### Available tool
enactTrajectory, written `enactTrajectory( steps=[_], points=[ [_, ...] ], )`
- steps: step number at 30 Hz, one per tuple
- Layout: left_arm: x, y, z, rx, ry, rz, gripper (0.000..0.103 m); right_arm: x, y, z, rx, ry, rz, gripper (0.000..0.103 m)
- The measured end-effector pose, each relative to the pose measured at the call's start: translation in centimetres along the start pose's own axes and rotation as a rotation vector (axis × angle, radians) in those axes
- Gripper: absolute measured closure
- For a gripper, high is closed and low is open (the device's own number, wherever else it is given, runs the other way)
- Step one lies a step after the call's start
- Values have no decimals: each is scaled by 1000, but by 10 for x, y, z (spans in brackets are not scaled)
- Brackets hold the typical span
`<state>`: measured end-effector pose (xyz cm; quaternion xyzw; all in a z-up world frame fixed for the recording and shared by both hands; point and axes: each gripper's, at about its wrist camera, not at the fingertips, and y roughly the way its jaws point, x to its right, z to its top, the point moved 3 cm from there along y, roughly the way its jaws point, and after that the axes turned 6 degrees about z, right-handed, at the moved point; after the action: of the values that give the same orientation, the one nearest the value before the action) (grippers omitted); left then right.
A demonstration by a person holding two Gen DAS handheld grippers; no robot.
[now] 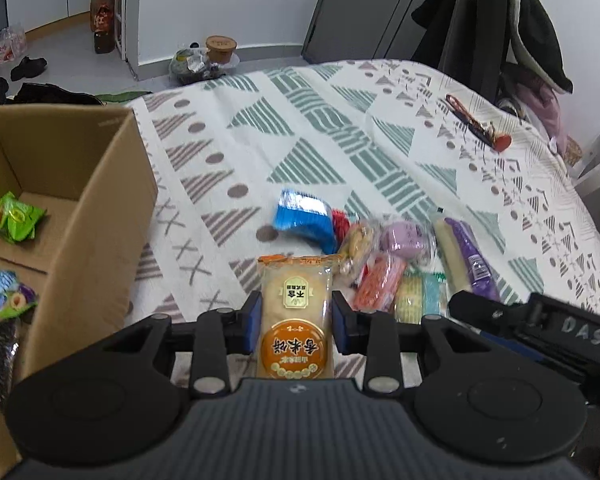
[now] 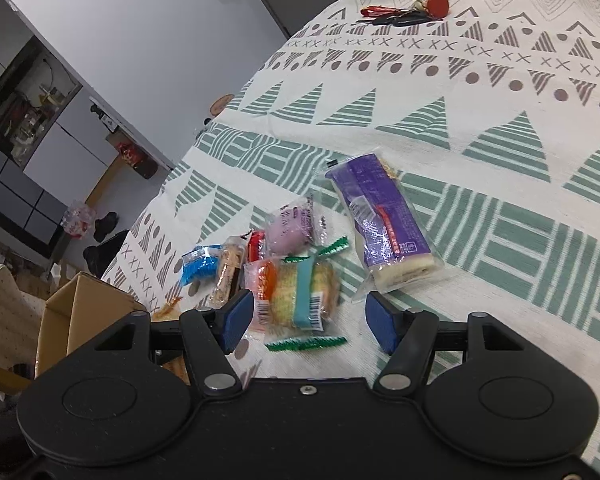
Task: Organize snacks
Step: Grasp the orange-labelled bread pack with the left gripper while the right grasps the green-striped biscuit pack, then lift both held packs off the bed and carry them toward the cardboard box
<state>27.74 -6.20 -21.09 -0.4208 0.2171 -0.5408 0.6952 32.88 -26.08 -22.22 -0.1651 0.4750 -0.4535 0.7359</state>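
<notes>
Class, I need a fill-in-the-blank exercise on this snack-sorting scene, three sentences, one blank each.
1. The left tool is shut on a rice cracker packet with a round ____ label.
2. The right tool holds ____.
3. The cardboard box stands to the ____ of the snack pile.

Missing words: orange; nothing; left

Bed surface: patterned cover, snacks and a box lying on it

We're seeing a bed [image 1: 300,128] wearing a white cover with green and grey-brown triangles, dots and crosses. Lying on it in a loose cluster: blue packet [image 1: 303,218], pale purple packet [image 1: 403,238], orange packet [image 1: 379,282], yellow-and-teal cake pack [image 2: 303,294], with a long purple-wrapped roll [image 2: 379,220] just beside them. A cardboard box [image 1: 96,184] is sitting at the left edge; keys with a red tag [image 2: 403,14] are lying well apart, far side.
</notes>
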Motion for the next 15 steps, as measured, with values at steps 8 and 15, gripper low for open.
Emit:
enactTrajectory(
  steps=[8,15],
  points=[
    [-12,1,10,5,-14,5,69,-9,20,1,-24,-22,-20,41],
    [-18,7,9,-9,-19,12,69,-11,37,-4,-59,-60,-71,41]
  ],
)
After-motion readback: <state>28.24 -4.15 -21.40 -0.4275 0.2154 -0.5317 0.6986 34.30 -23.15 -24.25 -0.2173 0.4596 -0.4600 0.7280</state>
